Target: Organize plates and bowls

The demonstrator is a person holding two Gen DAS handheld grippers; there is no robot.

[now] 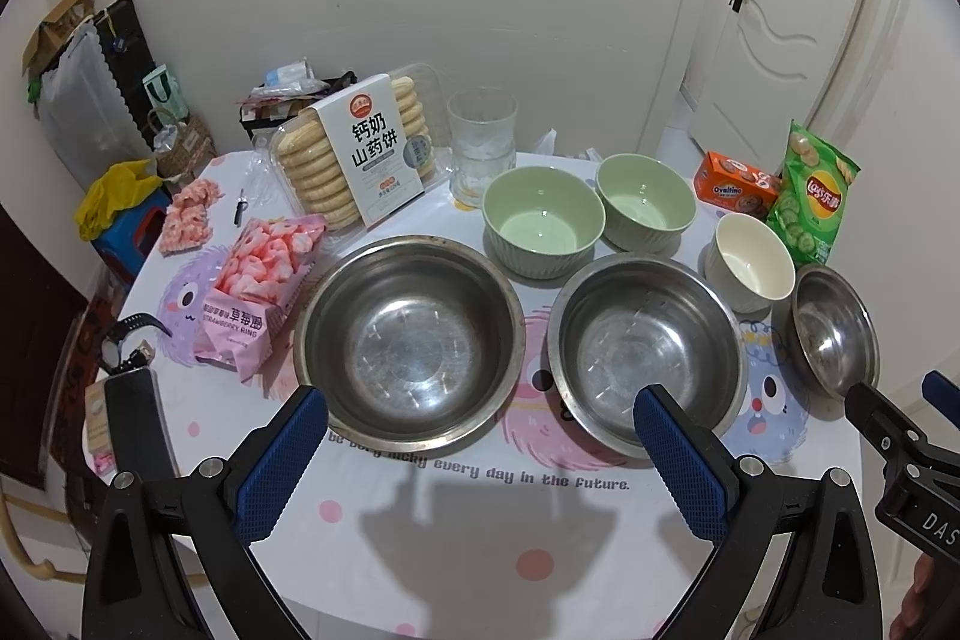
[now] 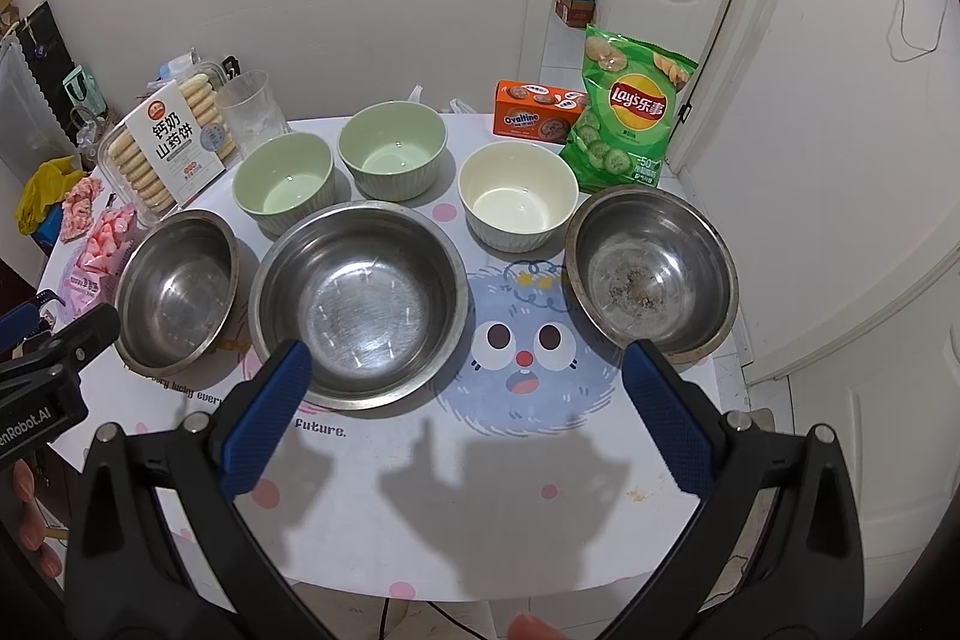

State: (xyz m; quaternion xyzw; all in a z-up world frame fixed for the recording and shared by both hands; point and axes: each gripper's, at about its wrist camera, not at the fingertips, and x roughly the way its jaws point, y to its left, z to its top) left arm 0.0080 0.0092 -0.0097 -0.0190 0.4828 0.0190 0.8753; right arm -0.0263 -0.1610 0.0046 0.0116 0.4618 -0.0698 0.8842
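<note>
Left gripper (image 1: 480,451): jaws spread wide, holding nothing, poised above the near edge of the bench (image 1: 480,550), facing the two biggest steel bowls.
Right gripper (image 2: 465,415): jaws likewise wide apart and empty, hovering between the middle steel bowl and the small one.
Large steel bowl (image 1: 411,340): at the left of the near row, empty, rim clear all round.
Middle steel bowl (image 2: 360,304): just beside the large one, apart from it, empty.
Small steel bowl (image 2: 654,271): at the right end, well apart from the others; dark specks of residue on its floor.
Green bowls (image 2: 282,181) and (image 2: 393,148): in the rear row, side by side, almost touching, both empty.
Cream bowl (image 2: 516,196): rear right, just in front of the crisp bag (image 2: 630,112), empty.
Handling, steel: judged light, rigid and slippery; take by the rim wall, one finger inside and one outside.
Handling, ceramic: judged heavier and chip-prone; ribbed outer walls should aid grip; set down gently when nesting.
Plates: none seen.
Surroundings: glass tumbler (image 1: 483,142), biscuit pack (image 1: 360,148) and pink sweet bag (image 1: 264,280) crowd the left rear.
</note>
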